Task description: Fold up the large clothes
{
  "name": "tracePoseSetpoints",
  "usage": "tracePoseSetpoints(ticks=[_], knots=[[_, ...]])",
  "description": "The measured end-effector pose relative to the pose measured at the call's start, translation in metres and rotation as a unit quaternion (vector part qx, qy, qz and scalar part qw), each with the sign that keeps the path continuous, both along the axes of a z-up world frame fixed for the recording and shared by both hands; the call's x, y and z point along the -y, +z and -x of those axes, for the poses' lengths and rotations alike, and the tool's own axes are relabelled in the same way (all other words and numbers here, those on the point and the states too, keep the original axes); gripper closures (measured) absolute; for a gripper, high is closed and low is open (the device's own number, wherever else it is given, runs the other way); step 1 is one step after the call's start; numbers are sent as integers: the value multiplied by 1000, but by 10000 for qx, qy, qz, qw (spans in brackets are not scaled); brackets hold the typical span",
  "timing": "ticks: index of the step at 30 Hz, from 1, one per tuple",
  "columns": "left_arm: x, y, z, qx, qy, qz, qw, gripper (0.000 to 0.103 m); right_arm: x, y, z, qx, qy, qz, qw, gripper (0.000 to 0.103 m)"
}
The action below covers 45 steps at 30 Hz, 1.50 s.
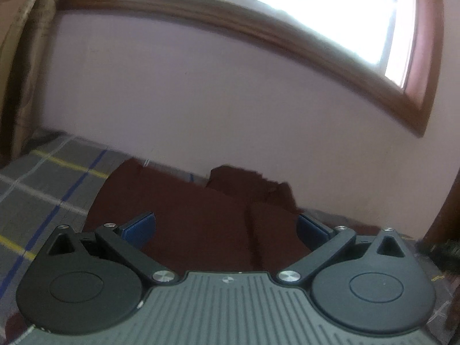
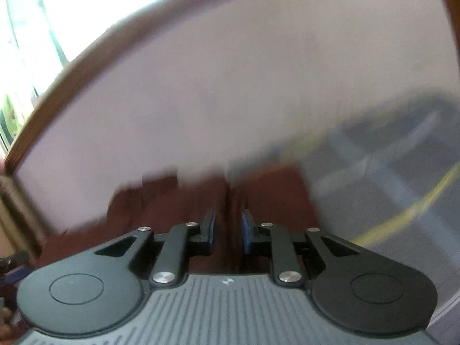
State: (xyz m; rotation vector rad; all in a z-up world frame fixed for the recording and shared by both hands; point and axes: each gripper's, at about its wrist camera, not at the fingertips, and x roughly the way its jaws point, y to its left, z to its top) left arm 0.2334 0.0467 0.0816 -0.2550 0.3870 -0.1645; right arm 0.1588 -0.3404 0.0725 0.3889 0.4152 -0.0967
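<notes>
In the left wrist view, the dark maroon garment (image 1: 195, 224) lies on a grey plaid bedsheet (image 1: 51, 178) with yellow, blue and white lines. Its long axis runs from the near edge of the picture away toward the pale pink wall (image 1: 201, 100), tilting a little to the right as it goes. The cloth is plain and matte, mostly flat, with a raised fold running near-to-far right of centre and a bunched, rumpled lump at the far right end, close against the wall. The left gripper (image 1: 227, 227) hovers over the near part of the garment with its blue-padded fingers (image 1: 141, 225) spread wide apart and nothing between them. A wooden-framed window (image 1: 287, 14) glows bright above the wall, and a patterned curtain (image 1: 20, 57) hangs at the far left.

The right wrist view is heavily motion-blurred. The same maroon garment (image 2: 178, 201) fills the middle, again stretching away toward the wall (image 2: 215, 86), with a dark crease running near-to-far straight ahead of the gripper. The right gripper (image 2: 228, 231) has its fingers drawn close with only a narrow gap; that crease of cloth seems to sit in the gap, but the blur leaves it unclear whether it is actually pinched. The plaid bedsheet (image 2: 402, 172) shows on the right and the window frame (image 2: 86, 57) curves across the upper left.
</notes>
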Motion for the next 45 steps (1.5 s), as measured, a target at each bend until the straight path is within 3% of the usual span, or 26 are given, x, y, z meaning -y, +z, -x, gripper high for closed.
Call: tracePoseSetpoints(ticks=[2,6,11,14,16,21,29,32,38,45], knots=[[4,6,-6,81,-116,-23,9999,1,-16,27,-1,330,237,469,9981,85],[26,15,-29,218,-275,-103,9993,4,-73,44,-48,60,1092,906,9899,90],[50,7,-69,206,-412,-571,9973,20,-138,2,-117,-862,1823,1644,9656,100],[46,-10,-93,-29,-348,-837,9959,25,-154,-27,-132,-1262,2093,2194,9445,103],[35,-26,-106,-277,-242,-890,9954,31,-147,-35,-135,-1362,2087,2292,9409,103],[6,-51,-119,-567,154,-420,9974,35,-114,-47,-134,-1374,1837,2192,9483,103],[-7,-74,-123,-769,258,-509,9954,33,-65,-64,-129,-1233,1286,1499,9725,103],[-18,-78,-129,-853,242,-260,9957,33,-52,-68,-126,-1151,1225,1172,9788,103],[-21,-82,-134,-983,264,-75,9948,33,-43,-70,-127,-1064,1207,940,9825,103],[-22,-82,-134,-1013,274,-24,9945,33,-43,-69,-121,-936,1191,1005,9833,103]])
